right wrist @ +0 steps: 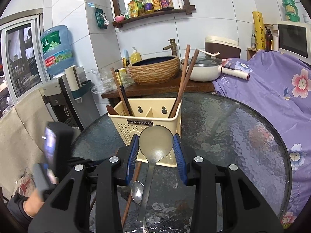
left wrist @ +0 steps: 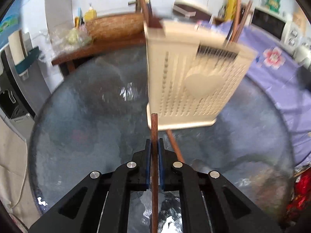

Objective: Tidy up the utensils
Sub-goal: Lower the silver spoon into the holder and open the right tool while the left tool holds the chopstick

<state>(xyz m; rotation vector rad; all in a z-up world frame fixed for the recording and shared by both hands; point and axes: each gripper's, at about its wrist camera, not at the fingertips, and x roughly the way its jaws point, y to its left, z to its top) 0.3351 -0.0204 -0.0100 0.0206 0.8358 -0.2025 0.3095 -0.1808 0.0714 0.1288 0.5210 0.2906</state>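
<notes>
Nearest the left wrist camera, the left gripper (left wrist: 155, 145) has its blue fingers (left wrist: 148, 155) pressed shut on a brown chopstick (left wrist: 154, 128), which runs straight along the line of the fingers: its squared end sticks out beyond the tips toward the holder, and the rest of the shaft passes back under the camera. Ahead and above that end stands the cream utensil holder (left wrist: 194, 81) on the glass bench (left wrist: 87, 116), blurred and looking tilted in this view, with other chopsticks already upright in its left and right compartments. The relation that matters is this one: the held stick points at the holder's lower front wall, not at its open top, so by my reading it must be raised and tipped more upright before it can drop into a compartment. A second loose chopstick (left wrist: 175, 147) lies on the bench just right of the fingers. In the right wrist view, the right gripper (right wrist: 156, 153) holds a metal ladle (right wrist: 155, 145) by the sides of its bowl, fingers (right wrist: 179, 155) part-spread around it, handle trailing back toward the camera. The holder (right wrist: 124, 128) sits directly beyond, its middle compartment seemingly free. A small spoon (right wrist: 137, 192) and another chopstick (right wrist: 132, 184) lie on the bench below the fingers. Both hands are close to the holder.
</notes>
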